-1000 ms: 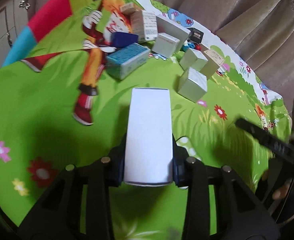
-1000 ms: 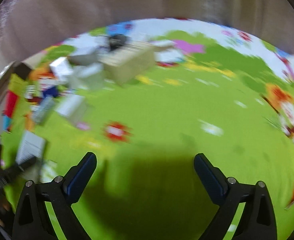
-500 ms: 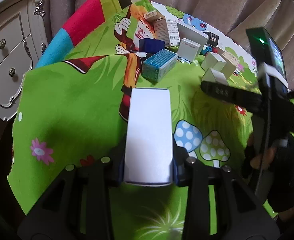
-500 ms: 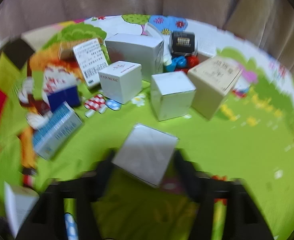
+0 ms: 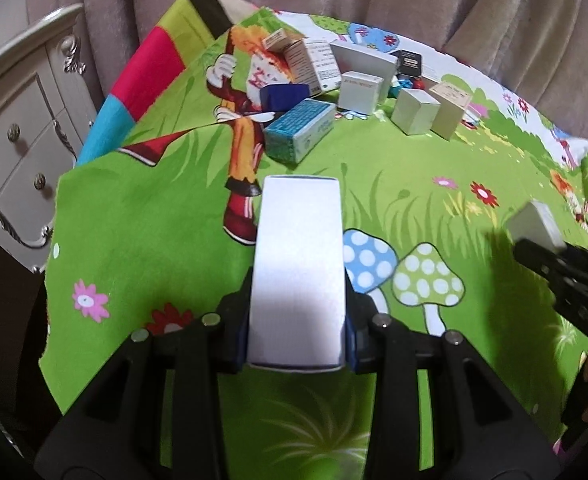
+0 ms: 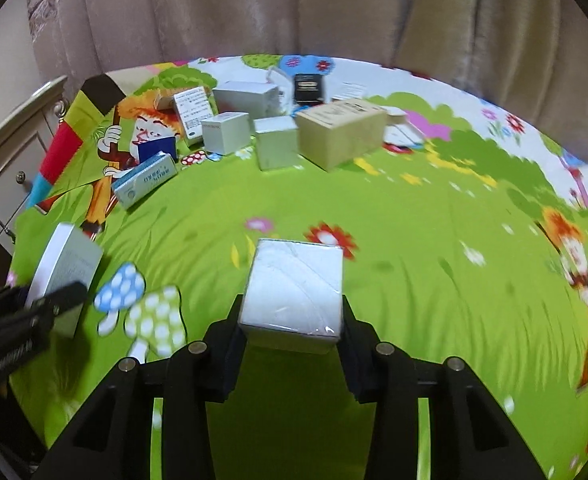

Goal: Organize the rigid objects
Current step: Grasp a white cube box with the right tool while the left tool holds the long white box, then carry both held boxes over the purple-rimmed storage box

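My left gripper (image 5: pixel 297 344) is shut on a long white box (image 5: pixel 298 268) and holds it above the near part of the green cartoon cloth (image 5: pixel 154 216). My right gripper (image 6: pixel 292 340) is shut on a small white cube box (image 6: pixel 294 292), also above the cloth. The cube box shows at the right edge of the left wrist view (image 5: pixel 533 224). The long white box shows at the left of the right wrist view (image 6: pixel 68 268). A cluster of boxes stands at the far side of the cloth.
The cluster holds a teal box (image 5: pixel 299 130), a dark blue box (image 5: pixel 284 96), white boxes (image 5: pixel 359 92), a tan box (image 6: pixel 339 134) and a black box (image 6: pixel 309 88). A white dresser (image 5: pixel 14 128) stands left. Curtains (image 6: pixel 294 8) hang behind.
My right gripper closed on the small white cube box and carried it back from the cluster toward the near right. My left gripper pulled back a little with the long white box.
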A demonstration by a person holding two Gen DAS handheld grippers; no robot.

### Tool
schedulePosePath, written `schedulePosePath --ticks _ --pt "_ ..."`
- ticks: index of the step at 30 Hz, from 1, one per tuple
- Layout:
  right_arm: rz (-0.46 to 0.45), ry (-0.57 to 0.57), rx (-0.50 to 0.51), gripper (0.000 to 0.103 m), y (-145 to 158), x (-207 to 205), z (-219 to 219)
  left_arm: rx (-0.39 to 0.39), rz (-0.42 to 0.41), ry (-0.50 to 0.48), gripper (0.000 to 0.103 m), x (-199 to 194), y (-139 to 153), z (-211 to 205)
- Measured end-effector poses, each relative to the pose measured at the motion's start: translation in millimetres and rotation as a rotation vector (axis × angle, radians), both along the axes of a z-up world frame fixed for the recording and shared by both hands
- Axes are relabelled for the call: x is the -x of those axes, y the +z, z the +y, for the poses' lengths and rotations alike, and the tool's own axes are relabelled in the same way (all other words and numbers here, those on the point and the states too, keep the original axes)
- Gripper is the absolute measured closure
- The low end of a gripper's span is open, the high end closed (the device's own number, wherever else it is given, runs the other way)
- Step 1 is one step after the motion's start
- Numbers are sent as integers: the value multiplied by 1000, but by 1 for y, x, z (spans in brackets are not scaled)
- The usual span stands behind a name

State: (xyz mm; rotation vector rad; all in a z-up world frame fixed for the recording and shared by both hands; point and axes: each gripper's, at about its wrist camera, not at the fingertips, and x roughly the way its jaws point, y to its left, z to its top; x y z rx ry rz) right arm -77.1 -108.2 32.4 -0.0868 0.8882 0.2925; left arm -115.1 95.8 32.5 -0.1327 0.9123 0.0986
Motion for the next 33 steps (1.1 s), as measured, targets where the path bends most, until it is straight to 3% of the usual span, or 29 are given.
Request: schedulePosePath --ticks 8,19,25,33 --pt "-23 -42 -13 61 17 41 -43 -82 -41 -89 63 11 16 -44" --pt "-53 -115 -11 61 43 94 -100 -97 -56 -272 63 24 34 -128" --pt "-69 -195 30 61 58 132 -143 -89 -101 -458 63 45 57 -198" --pt "-63 -394 71 61 80 204 -237 -67 -99 -747 63 83 76 -296"
